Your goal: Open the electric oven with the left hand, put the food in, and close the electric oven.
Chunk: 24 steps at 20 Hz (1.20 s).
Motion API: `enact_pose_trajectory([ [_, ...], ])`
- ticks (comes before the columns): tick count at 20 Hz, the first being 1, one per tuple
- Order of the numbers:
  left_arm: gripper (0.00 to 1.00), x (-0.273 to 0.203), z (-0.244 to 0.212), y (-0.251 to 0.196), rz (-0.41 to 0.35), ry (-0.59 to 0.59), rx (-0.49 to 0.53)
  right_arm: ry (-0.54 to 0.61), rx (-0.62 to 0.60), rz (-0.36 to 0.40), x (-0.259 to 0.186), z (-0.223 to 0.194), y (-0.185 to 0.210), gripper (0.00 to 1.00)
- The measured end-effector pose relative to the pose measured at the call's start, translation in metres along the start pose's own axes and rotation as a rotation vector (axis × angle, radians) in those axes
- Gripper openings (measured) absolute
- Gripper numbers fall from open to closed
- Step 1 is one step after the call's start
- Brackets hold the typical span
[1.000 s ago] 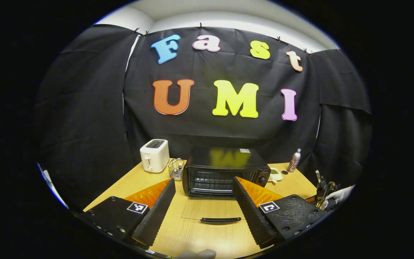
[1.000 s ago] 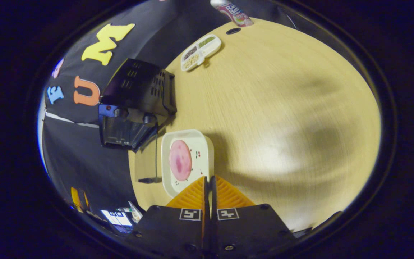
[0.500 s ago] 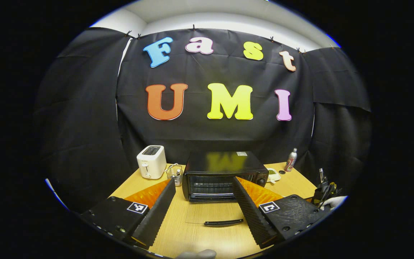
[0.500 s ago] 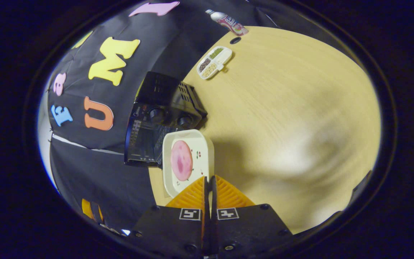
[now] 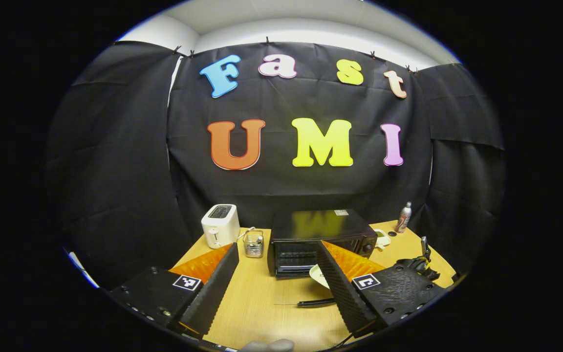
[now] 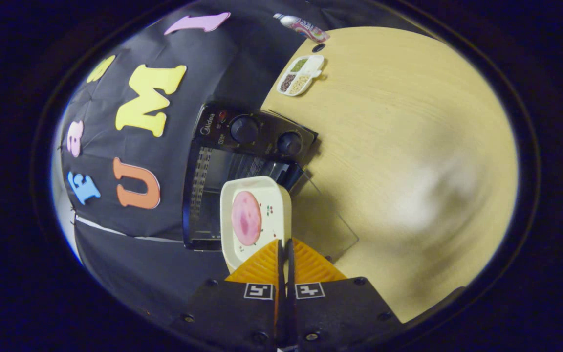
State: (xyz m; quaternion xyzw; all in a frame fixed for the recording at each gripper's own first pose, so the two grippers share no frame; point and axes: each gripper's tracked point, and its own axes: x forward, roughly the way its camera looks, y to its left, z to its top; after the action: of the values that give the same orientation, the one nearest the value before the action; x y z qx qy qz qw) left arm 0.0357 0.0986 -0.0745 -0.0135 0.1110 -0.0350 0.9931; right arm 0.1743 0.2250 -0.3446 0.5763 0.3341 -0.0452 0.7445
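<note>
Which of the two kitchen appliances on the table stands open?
The black electric oven: its glass door lies folded down flat. The white toaster beside it has no door.

Light wooden table [image 5: 257, 305] carries everything. Seen from the left gripper [image 5: 275, 278], the black electric oven [image 5: 321, 234] stands straight ahead, its glass door [image 5: 306, 297] folded down flat onto the tabletop toward the tool. Ahead-left of the tool: white toaster [image 5: 220, 225], with a small wire basket [image 5: 252, 243] between it and the oven. Ahead-right, past the oven: white divided snack tray [image 6: 300, 75], then a can [image 5: 402, 217] at the table's far edge.
</note>
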Motion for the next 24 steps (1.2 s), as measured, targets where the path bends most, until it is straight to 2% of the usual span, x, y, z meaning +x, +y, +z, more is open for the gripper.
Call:
enact_pose_trajectory([
  [1, 0.96, -0.001, 0.000, 0.005, 0.009, 0.008, -0.002, -0.002, 0.009, -0.001, 0.011, -0.004, 0.006, 0.04],
  [5, 0.96, -0.008, -0.003, 0.023, 0.050, 0.017, 0.000, -0.011, 0.025, 0.020, 0.048, -0.005, 0.031, 0.04],
  [6, 0.96, -0.009, -0.004, 0.026, 0.061, 0.018, 0.001, -0.028, 0.024, 0.010, 0.055, 0.000, 0.033, 0.00],
  [7, 0.96, -0.009, -0.003, 0.030, 0.069, 0.022, 0.001, -0.041, 0.027, 0.009, 0.059, 0.005, 0.036, 0.03],
  [11, 0.96, -0.008, -0.004, 0.040, 0.103, 0.034, -0.002, -0.117, 0.029, 0.010, 0.079, 0.025, 0.047, 0.04],
  [14, 0.96, -0.008, -0.008, 0.042, 0.117, 0.042, 0.001, -0.107, 0.008, 0.077, 0.090, 0.025, 0.064, 0.05],
  [16, 0.96, -0.009, -0.007, 0.042, 0.120, 0.043, -0.005, -0.118, -0.013, 0.133, 0.087, 0.029, 0.076, 0.11],
  [17, 0.96, -0.009, -0.005, 0.042, 0.124, 0.038, -0.005, -0.132, -0.022, 0.162, 0.090, 0.033, 0.084, 0.07],
  [18, 0.96, -0.009, -0.006, 0.042, 0.125, 0.037, -0.008, -0.129, -0.037, 0.164, 0.079, 0.034, 0.086, 0.14],
  [19, 0.96, -0.008, -0.005, 0.040, 0.122, 0.033, -0.009, -0.122, -0.060, 0.161, 0.080, 0.035, 0.087, 0.34],
  [21, 0.96, -0.008, -0.006, 0.038, 0.119, 0.032, -0.011, -0.128, -0.092, 0.152, 0.071, 0.041, 0.085, 0.51],
  [23, 0.96, -0.007, -0.007, 0.035, 0.114, 0.025, -0.020, -0.126, -0.134, 0.128, 0.062, 0.046, 0.078, 0.58],
  [24, 0.96, -0.008, -0.008, 0.034, 0.113, 0.021, -0.021, -0.119, -0.154, 0.116, 0.057, 0.047, 0.075, 0.52],
])
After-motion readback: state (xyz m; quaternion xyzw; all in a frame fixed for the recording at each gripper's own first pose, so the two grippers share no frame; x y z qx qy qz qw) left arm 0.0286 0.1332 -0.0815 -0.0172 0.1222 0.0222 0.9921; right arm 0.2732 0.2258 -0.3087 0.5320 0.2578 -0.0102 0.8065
